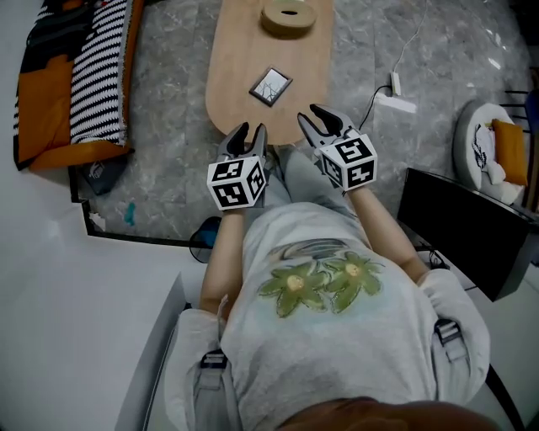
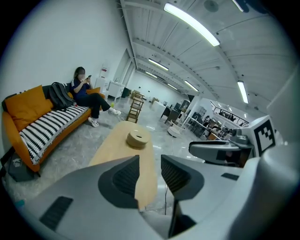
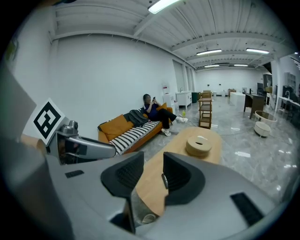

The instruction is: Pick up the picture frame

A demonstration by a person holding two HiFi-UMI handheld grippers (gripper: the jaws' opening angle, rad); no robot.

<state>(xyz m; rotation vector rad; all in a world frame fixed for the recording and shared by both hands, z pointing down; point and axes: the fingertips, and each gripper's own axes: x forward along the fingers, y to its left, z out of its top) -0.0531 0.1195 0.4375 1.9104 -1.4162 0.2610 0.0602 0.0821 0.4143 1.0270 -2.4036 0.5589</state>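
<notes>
**Picture frame (image 1: 270, 86) flat on table (image 1: 232, 63), not gripped**

Frame lies near the oval wooden table's near end, just ahead of both grippers and apart from them. Left gripper (image 1: 250, 131) has its fingers slightly apart and empty. Right gripper (image 1: 315, 116) is the same. Round wooden disc (image 1: 288, 15) sits at the far end.
</notes>
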